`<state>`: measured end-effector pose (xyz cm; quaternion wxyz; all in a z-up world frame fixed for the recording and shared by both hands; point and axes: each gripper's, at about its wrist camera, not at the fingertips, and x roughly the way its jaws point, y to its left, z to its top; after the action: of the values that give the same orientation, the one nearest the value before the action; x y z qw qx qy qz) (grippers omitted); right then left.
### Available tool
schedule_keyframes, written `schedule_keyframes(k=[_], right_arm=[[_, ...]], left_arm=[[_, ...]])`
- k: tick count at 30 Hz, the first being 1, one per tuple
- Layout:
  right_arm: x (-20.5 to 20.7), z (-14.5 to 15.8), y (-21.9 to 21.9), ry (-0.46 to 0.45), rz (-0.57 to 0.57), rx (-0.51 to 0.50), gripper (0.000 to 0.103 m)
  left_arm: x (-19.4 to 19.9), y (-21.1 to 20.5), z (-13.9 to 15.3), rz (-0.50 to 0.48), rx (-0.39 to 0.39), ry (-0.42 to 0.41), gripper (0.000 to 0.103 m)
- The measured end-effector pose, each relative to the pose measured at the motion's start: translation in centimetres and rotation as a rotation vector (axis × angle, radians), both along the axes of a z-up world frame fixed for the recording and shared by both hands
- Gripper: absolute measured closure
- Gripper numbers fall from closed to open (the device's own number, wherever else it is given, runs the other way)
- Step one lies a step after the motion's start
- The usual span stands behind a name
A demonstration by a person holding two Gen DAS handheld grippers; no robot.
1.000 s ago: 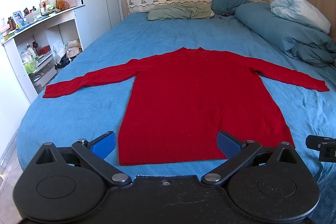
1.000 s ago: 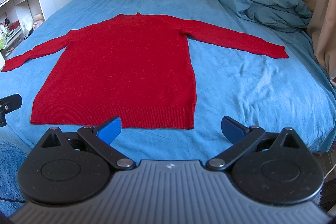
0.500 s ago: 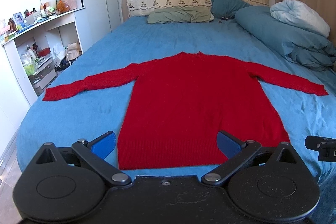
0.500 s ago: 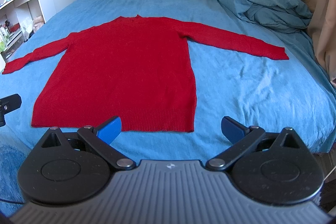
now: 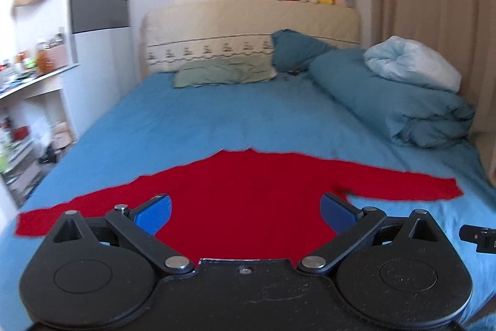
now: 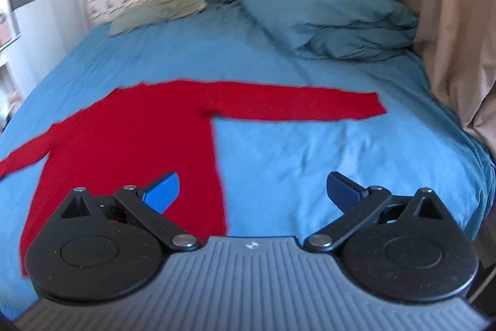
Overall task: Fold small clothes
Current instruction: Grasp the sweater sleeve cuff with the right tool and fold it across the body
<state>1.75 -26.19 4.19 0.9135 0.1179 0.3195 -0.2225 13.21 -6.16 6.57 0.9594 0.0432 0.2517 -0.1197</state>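
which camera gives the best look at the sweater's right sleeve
The right wrist view: the right sleeve lies unobstructed from armpit to cuff. In the left wrist view it sits lower and flatter, partly behind the gripper.

The blue bed sheet (image 6: 325, 145) lies open and bare to the right of the red sweater (image 6: 133, 138), and again beyond its collar up to the pillows (image 5: 223, 73). A heaped duvet (image 6: 334, 20) crowds the far right corner, with a curtain (image 6: 455, 20) along that side. Cluttered shelves (image 5: 21, 126) flank the left edge.
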Motion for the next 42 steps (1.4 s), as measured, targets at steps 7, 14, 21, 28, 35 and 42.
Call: schedule_keyframes(k=[7, 14, 21, 28, 35, 42], right_arm=[[5.4, -3.6, -9.5, -0.047, -0.119, -0.023, 0.0], [9.8, -10.9, -17.2, -0.071, -0.225, 0.048, 0.0], [13.2, -17.4, -23.1, -0.07, -0.301, 0.071, 0.0], [15.6, -20.1, -26.9, -0.12, -0.4, 0.082, 0.022], [17.4, -19.3, -28.9, -0.103, -0.477, 0.071, 0.078], [20.6, -13.3, -25.8, -0.199, -0.338, 0.008, 0.081]], left_arm=[[11.6, -6.6, -2.2, -0.075, -0.037, 0.086, 0.0], [21.1, -13.2, -9.9, -0.121, 0.006, 0.224, 0.0], [28.4, -17.5, -17.3, -0.089, -0.002, 0.345, 0.0], [32.1, -19.9, -21.6, -0.072, 0.087, 0.371, 0.0], [34.5, -20.7, -22.2, -0.096, 0.117, 0.412, 0.0], [34.9, -16.2, -19.1, -0.065, 0.056, 0.367, 0.0]])
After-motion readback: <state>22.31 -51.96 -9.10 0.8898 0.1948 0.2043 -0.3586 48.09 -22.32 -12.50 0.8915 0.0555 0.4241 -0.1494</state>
